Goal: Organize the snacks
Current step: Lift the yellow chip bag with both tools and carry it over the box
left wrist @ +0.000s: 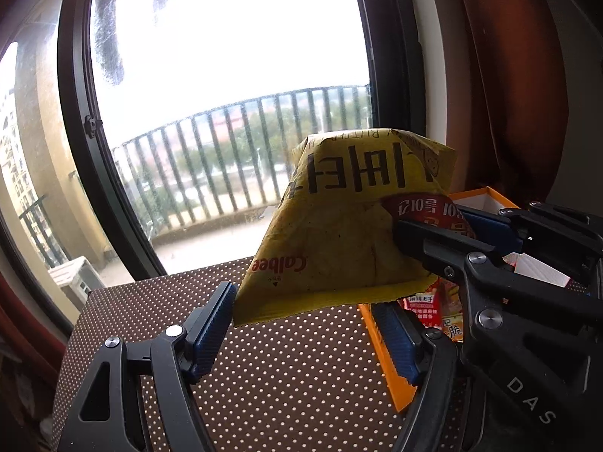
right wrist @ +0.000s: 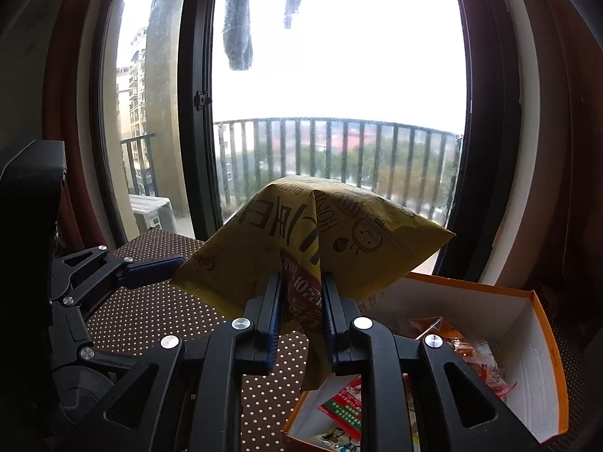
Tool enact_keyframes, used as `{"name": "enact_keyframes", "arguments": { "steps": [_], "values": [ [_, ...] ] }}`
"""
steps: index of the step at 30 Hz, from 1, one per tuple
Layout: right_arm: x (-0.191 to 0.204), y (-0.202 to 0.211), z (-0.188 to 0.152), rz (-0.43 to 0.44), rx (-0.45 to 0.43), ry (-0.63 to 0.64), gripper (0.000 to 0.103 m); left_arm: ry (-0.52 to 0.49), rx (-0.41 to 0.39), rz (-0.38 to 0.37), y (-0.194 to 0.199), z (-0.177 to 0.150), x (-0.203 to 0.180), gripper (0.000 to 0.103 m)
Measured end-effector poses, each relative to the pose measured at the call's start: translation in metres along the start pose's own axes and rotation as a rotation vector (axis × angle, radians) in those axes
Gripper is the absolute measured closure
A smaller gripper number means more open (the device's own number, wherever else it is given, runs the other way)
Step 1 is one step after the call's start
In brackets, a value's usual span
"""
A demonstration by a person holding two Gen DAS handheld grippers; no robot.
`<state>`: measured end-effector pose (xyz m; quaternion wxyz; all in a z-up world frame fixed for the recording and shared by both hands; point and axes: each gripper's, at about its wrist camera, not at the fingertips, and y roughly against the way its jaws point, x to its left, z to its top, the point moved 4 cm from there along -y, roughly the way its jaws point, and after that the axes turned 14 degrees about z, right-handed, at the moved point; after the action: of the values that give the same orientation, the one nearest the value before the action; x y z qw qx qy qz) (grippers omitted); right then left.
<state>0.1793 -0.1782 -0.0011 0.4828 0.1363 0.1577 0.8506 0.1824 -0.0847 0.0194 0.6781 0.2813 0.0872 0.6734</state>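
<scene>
Right gripper [right wrist: 301, 309] is clamping the yellow snack bag [right wrist: 320, 241] by its red-printed lower part, jaws nearly together with the foil pinched between them; the bag is sticking up ahead of the jaws, clear of the dotted worktop [right wrist: 143, 312], print upside down. Left gripper [left wrist: 309, 331] is standing with jaws well apart, gripping nothing; the bag's sealed edge is hanging just above and ahead of the gap between them, and contact with the left-hand blue pad cannot be told. The orange box [right wrist: 542, 339] is lying below and to the right of the right jaws, with small snack packets [right wrist: 475, 358] inside.
</scene>
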Motion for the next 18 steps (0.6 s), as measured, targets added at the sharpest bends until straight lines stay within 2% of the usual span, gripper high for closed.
{"name": "enact_keyframes", "arguments": {
  "steps": [10,18],
  "values": [
    [-0.031,0.019,0.003,-0.089,-0.020,-0.019,0.082,-0.005,-0.022,-0.084,-0.006,0.022,-0.035,0.029],
    [-0.062,0.017,0.005,-0.112,0.045,-0.067,0.082,-0.009,0.020,-0.161,-0.023,0.031,-0.065,0.029]
  ]
}}
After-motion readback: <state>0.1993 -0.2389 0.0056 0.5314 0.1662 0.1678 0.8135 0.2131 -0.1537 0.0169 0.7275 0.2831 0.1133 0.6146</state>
